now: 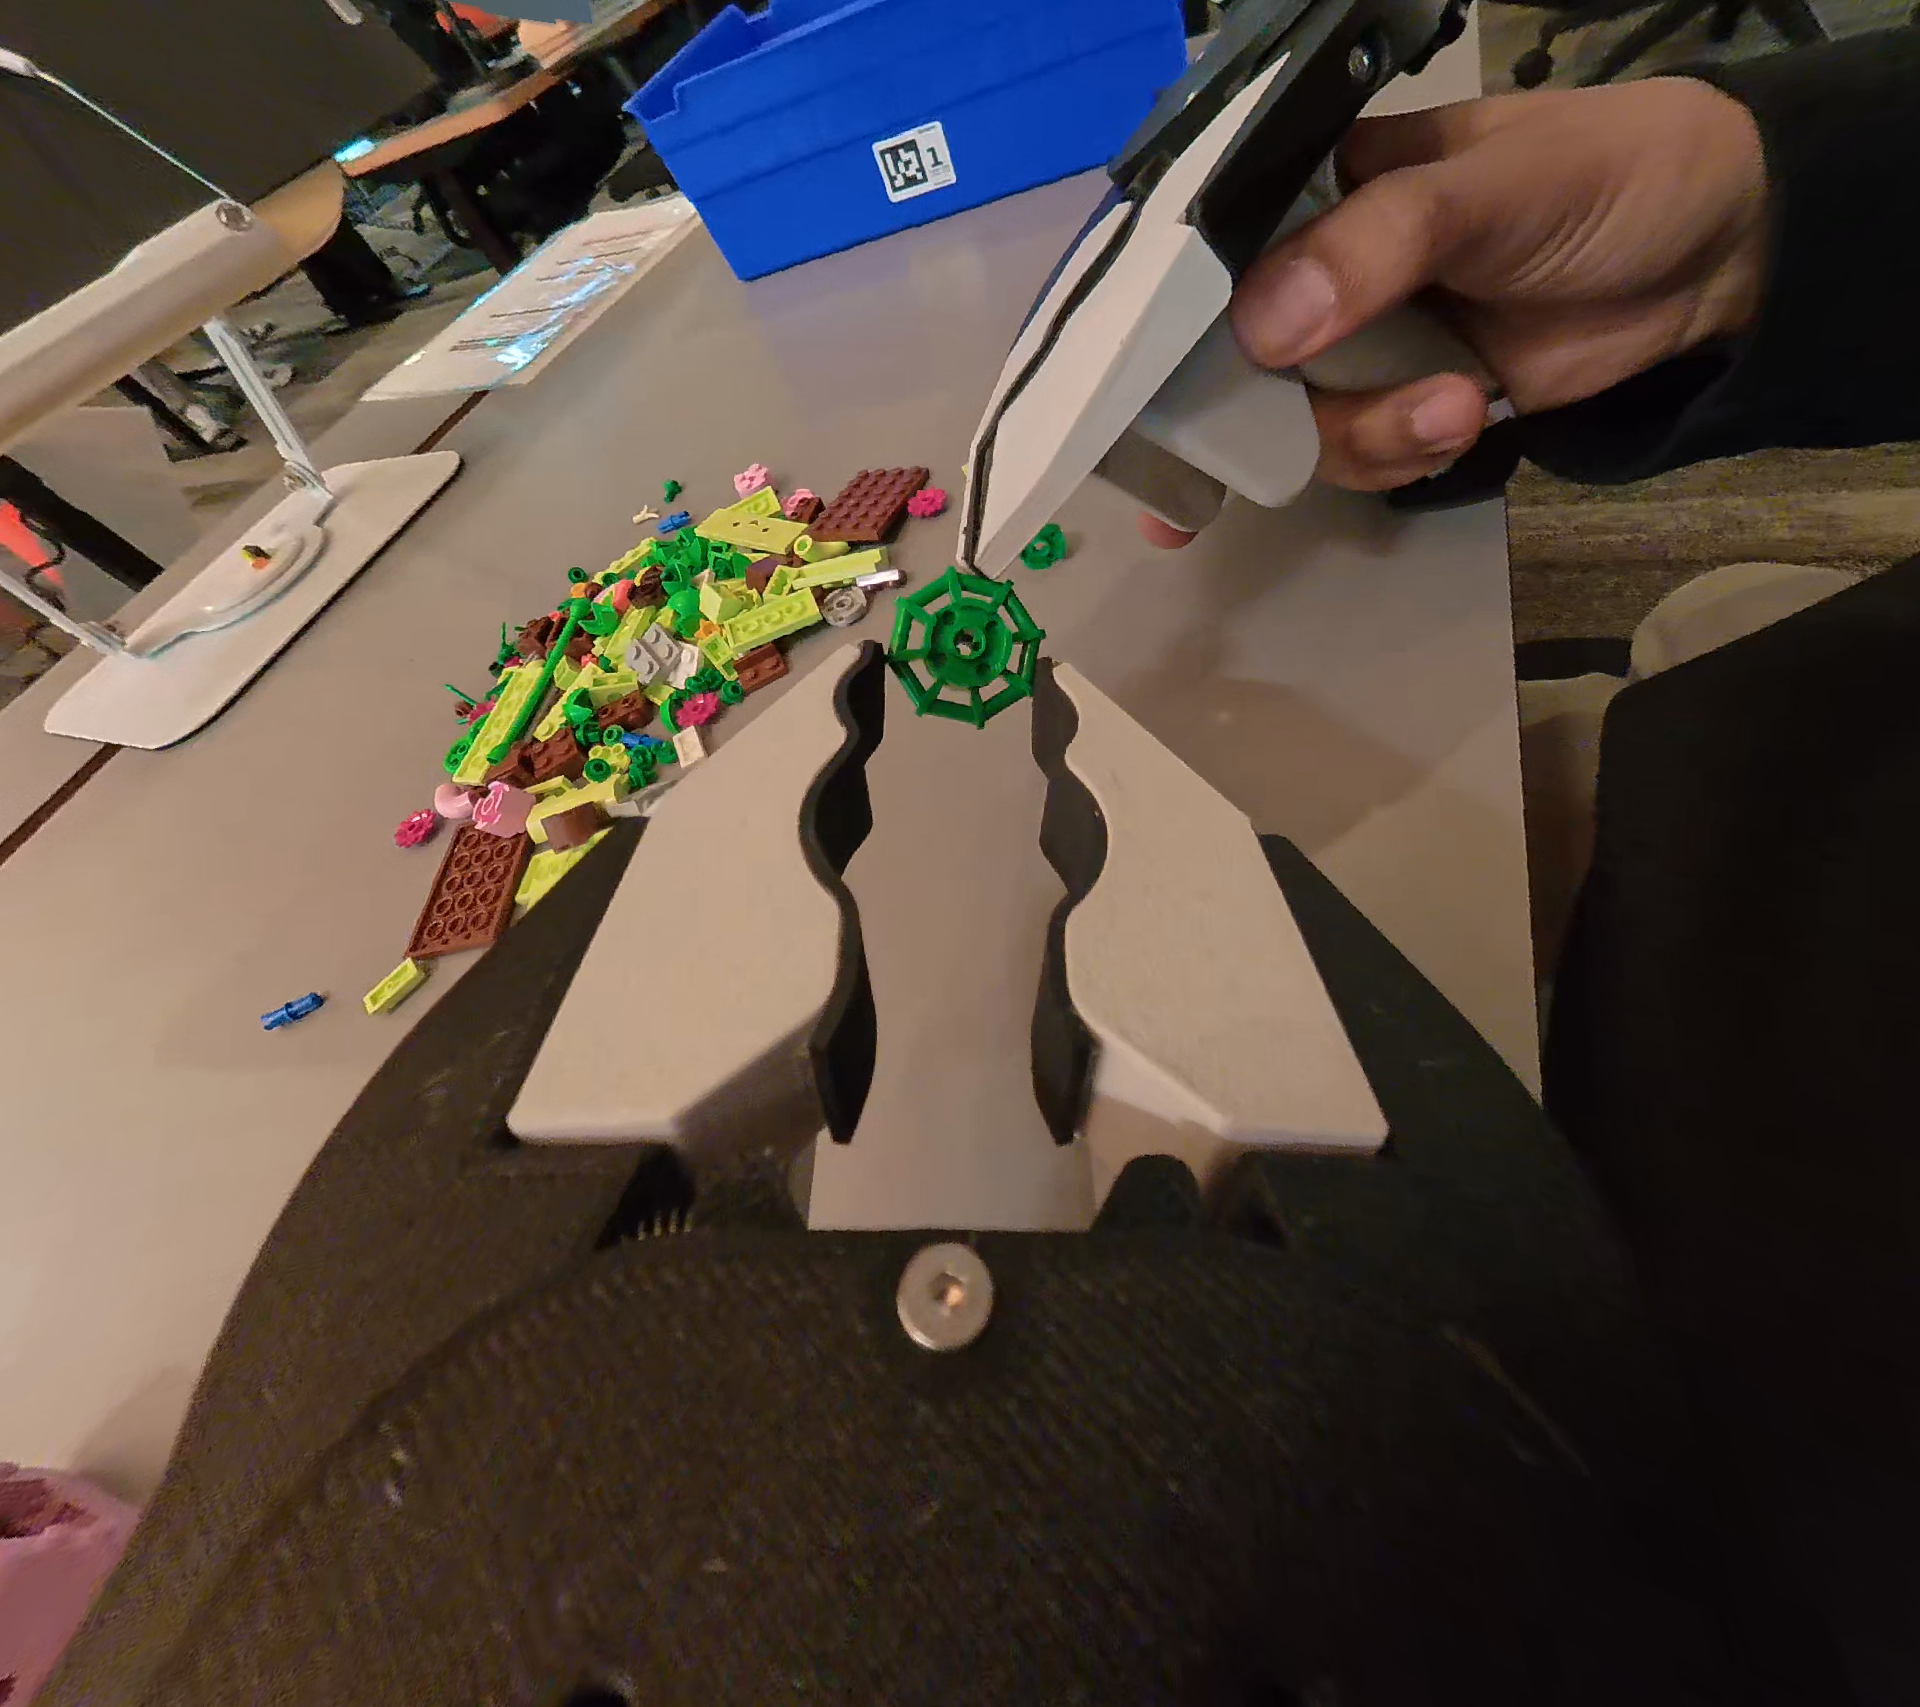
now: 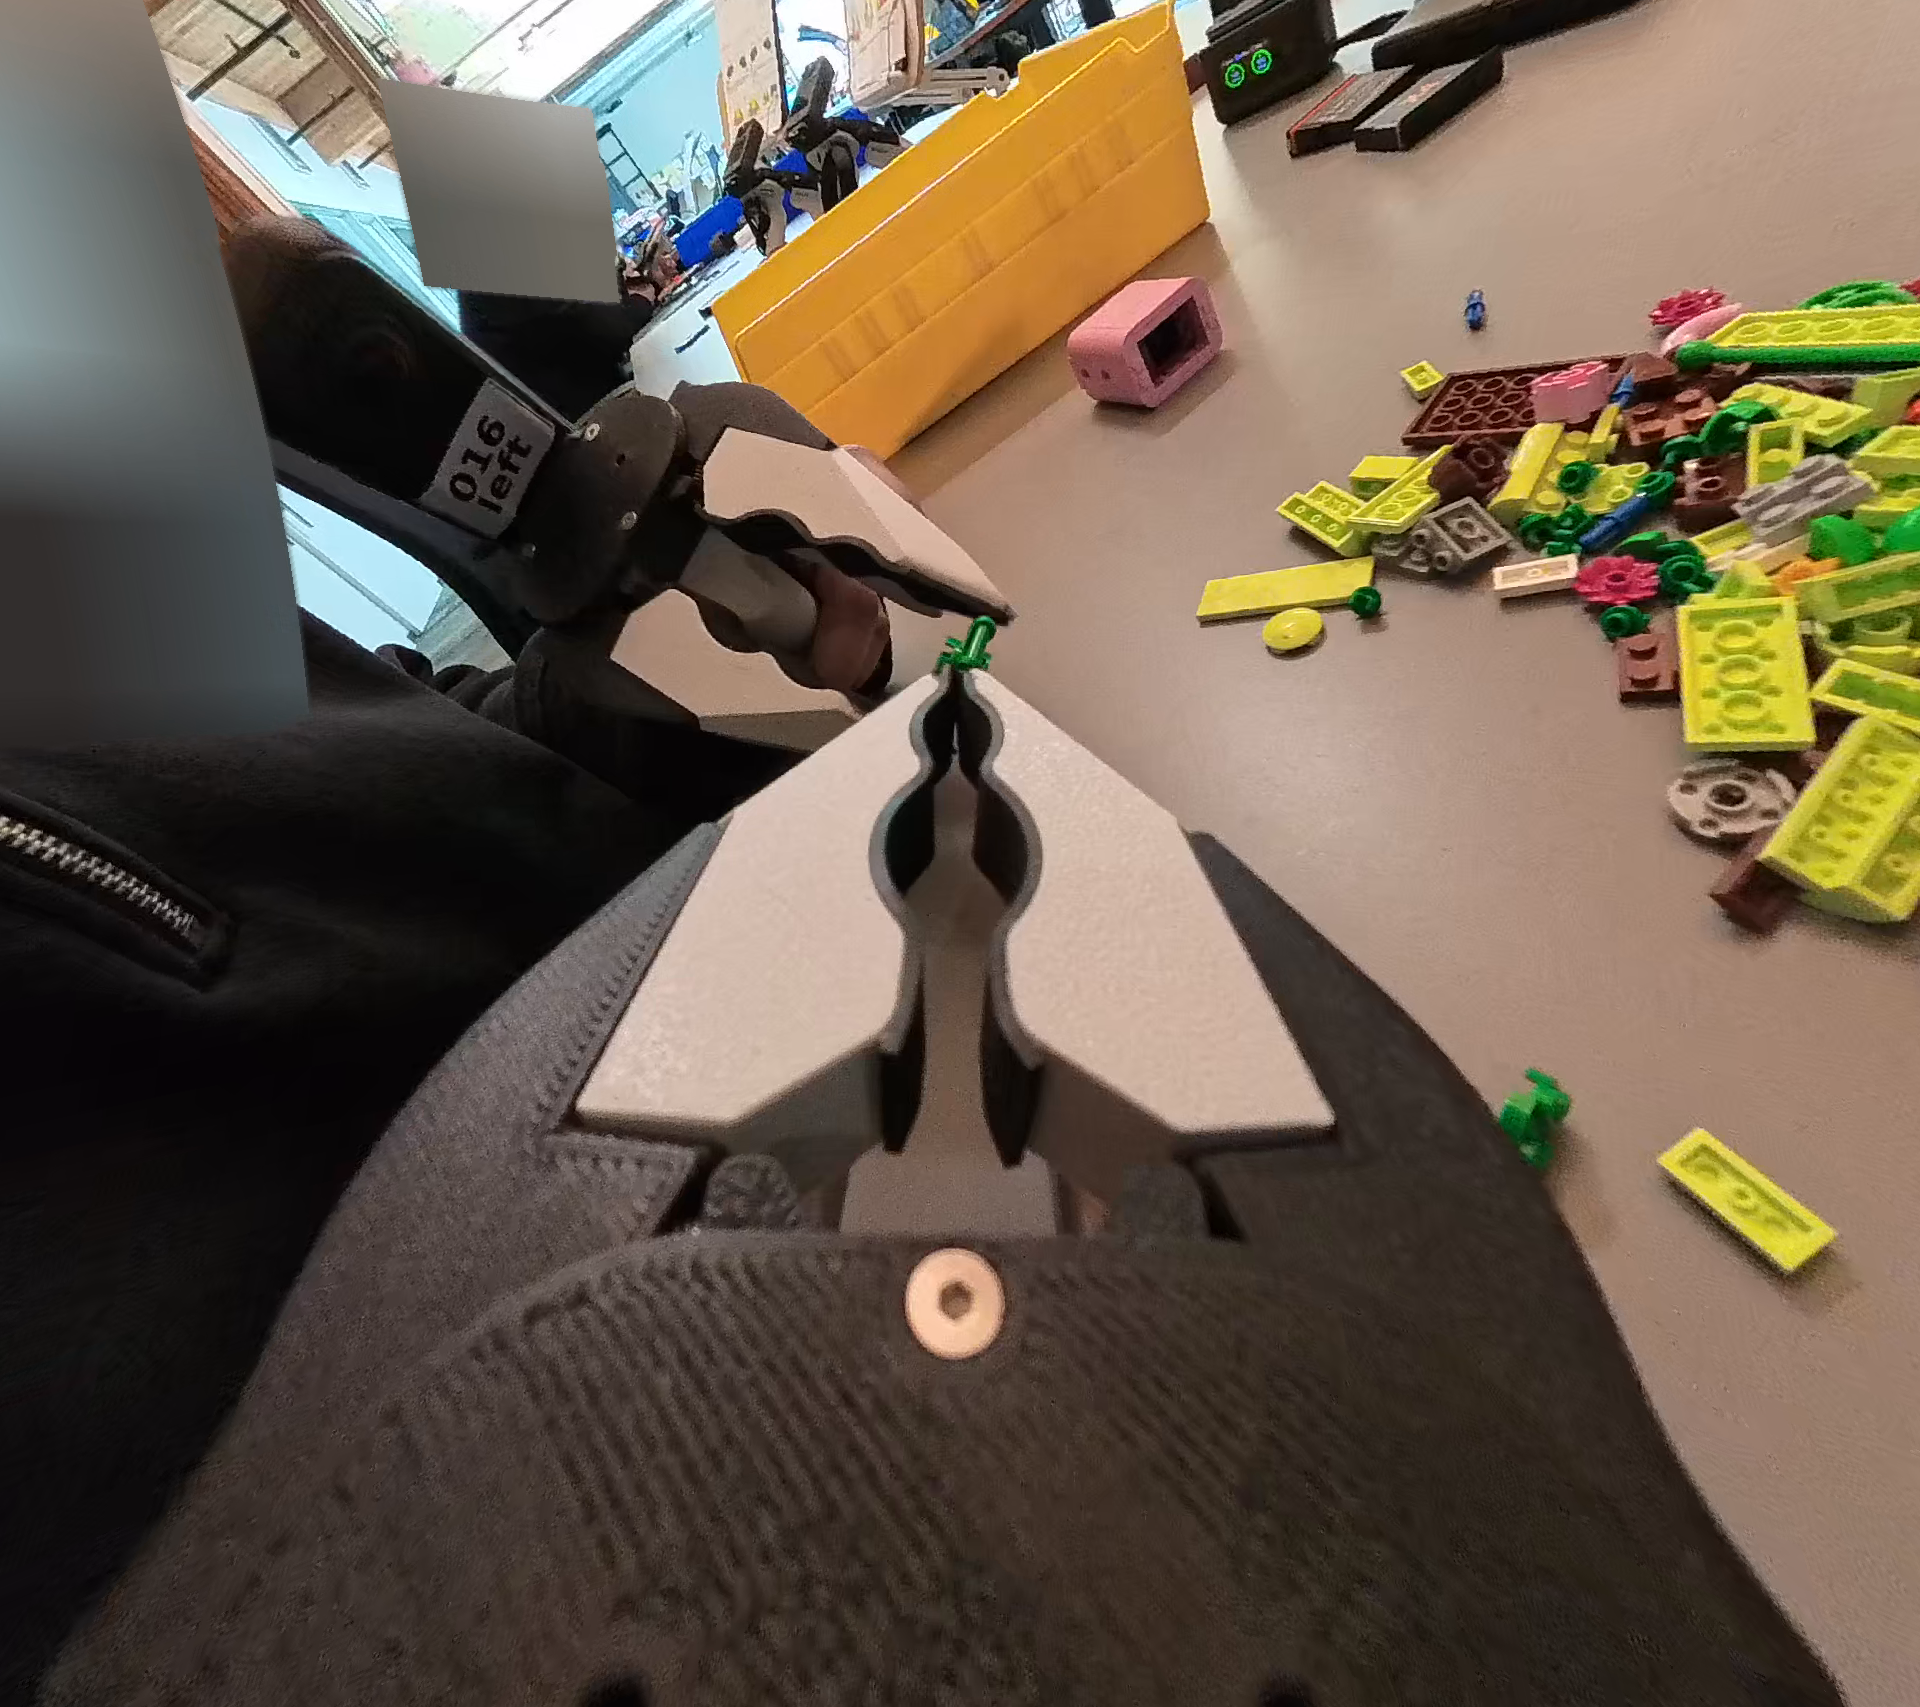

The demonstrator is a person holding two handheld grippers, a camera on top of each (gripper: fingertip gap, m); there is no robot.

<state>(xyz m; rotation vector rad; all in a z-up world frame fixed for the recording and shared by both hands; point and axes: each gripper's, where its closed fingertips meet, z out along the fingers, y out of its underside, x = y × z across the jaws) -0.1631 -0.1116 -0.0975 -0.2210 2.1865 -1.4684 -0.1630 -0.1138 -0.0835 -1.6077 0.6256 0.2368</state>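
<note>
My left gripper (image 1: 956, 665) is shut on a green round web-shaped piece (image 1: 964, 644). Both fingertips press on its sides and hold it just above the grey table (image 1: 1299, 722). My right gripper (image 1: 977, 564) comes down from the upper right, held by a hand (image 1: 1507, 275), and its tips are together against the web's far rim. In the right wrist view my right gripper (image 2: 958, 686) is shut, with the green piece (image 2: 975, 644) edge-on just past its tips. The left gripper's upper finger (image 2: 914, 556) rests on that piece. I cannot tell whether the right tips pinch the rim.
A pile of lime, brown, green and pink bricks (image 1: 644, 649) lies left of the grippers and also shows in the right wrist view (image 2: 1714, 514). A blue bin (image 1: 914, 78), a yellow bin (image 2: 987, 234), a pink block (image 2: 1143, 343) and a lamp base (image 1: 260, 597) stand around it. The grippers are tip to tip, or close to it. The pink block (image 2: 1143, 343) is about equally far from each gripper, around 25 cm.
</note>
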